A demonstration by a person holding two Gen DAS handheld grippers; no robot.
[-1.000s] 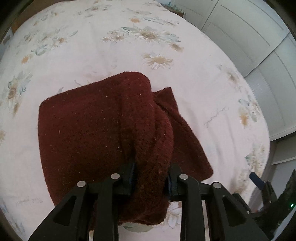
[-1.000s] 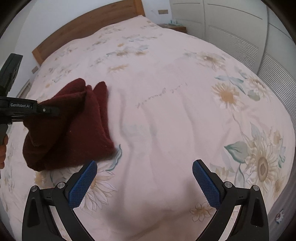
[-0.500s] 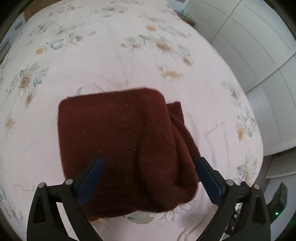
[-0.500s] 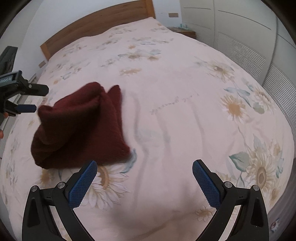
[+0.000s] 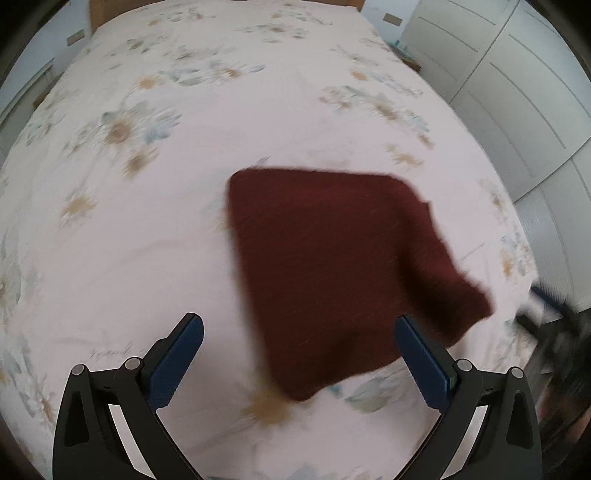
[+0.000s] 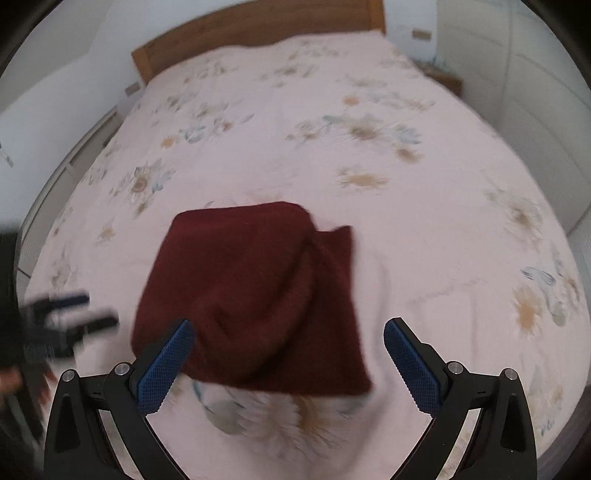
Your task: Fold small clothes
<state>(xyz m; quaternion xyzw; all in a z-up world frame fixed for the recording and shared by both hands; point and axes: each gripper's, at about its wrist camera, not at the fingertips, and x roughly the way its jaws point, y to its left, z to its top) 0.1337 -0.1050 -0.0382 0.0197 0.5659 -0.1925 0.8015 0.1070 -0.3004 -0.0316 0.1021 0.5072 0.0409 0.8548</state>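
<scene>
Soft, even daylight is seen in both views; strong motion blur is spread over the bedspread (image 5: 155, 229), and the edges are bent by fisheye distortion.

a bedroom in a home. a wide bed (image 6: 424, 229) fills most of both views, covered with a pale pink sheet printed with daisies and sunflowers. a wooden headboard (image 6: 258, 33) stands at its far end against a plain white wall (image 6: 74, 74). white panelled wardrobe doors (image 5: 517, 92) run along one side, and a small wooden nightstand (image 6: 445, 77) sits beside the bed's head.
</scene>
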